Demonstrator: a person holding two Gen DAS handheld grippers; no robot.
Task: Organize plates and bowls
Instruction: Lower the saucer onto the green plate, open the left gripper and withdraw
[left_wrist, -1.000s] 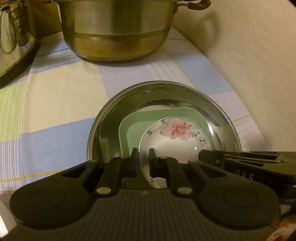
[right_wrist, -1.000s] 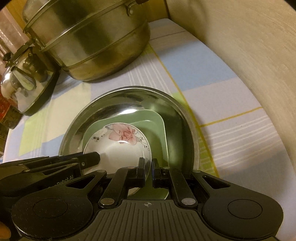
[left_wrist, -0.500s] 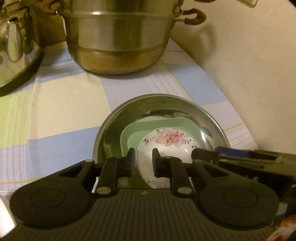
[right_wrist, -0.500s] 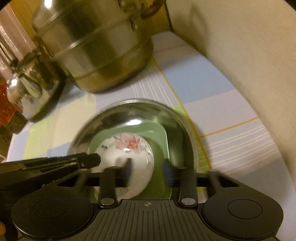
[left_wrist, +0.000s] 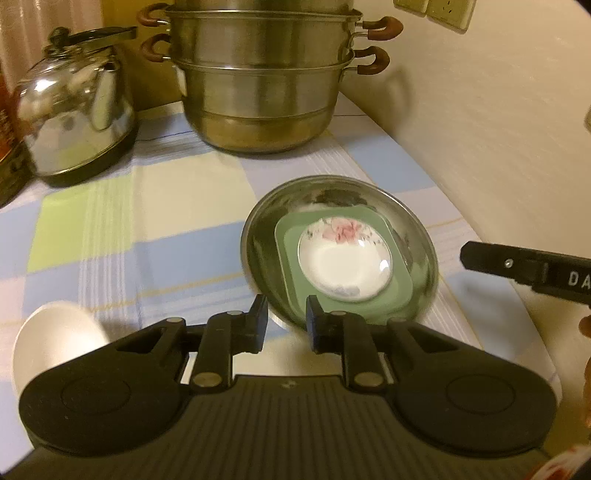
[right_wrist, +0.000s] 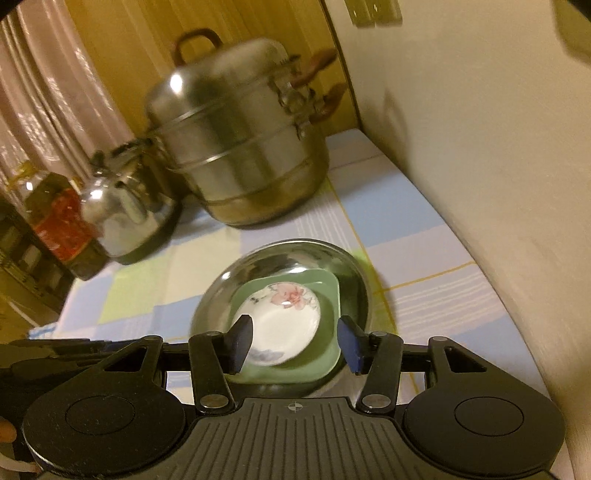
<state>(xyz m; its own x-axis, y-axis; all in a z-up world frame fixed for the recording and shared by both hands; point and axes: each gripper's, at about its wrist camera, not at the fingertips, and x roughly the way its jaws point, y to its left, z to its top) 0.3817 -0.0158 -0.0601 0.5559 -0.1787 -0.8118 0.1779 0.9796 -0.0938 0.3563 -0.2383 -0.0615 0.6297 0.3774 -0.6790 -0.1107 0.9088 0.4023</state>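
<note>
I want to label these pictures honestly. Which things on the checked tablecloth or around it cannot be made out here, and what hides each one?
- Round white object, left wrist view: the left gripper body covers its lower part, so its kind is unclear.
- Bottle with a red label, right wrist view: blur makes the label unreadable.
- Near rim of the shiny steel bowl holding the green square plate and the white flowered dish: hidden behind the right gripper.
</note>
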